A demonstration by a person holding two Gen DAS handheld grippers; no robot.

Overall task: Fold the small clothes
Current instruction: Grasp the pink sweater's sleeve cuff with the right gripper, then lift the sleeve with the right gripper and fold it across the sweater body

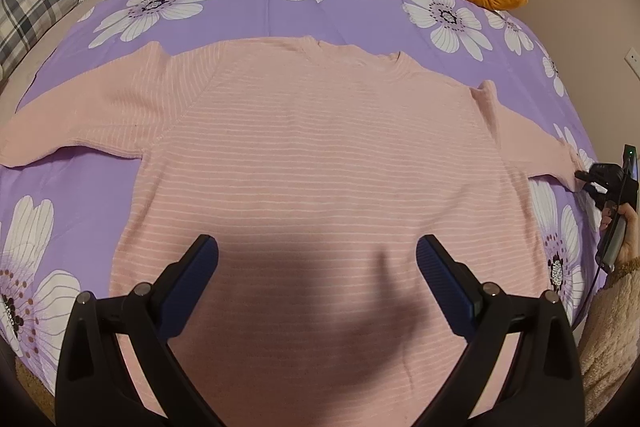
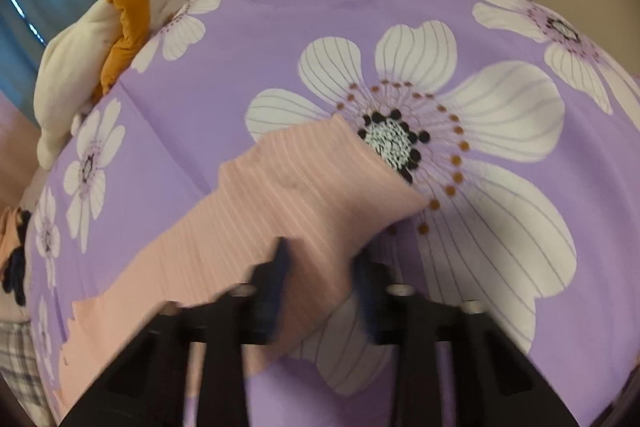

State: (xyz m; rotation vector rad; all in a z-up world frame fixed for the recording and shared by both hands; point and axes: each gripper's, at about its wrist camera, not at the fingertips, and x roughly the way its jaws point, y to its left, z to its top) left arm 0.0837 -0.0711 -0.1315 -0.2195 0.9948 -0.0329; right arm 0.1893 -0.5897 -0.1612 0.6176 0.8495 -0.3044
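Pink sweater [image 1: 320, 155] lies flat on the flowered bed cover [image 1: 248, 11], sleeves spread out, ready for folding. The right claw [image 2: 320, 287] is clamped on the sleeve cuff [image 2: 320, 179], probably to fold it inward. The left claw [image 1: 318, 247] hangs apart above the hem, holding nothing.

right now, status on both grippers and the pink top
Left gripper open, hovering over pink sweater, which lies flat on floral bedsheet. Right gripper closing on sleeve cuff. Nothing lying on the sweater.
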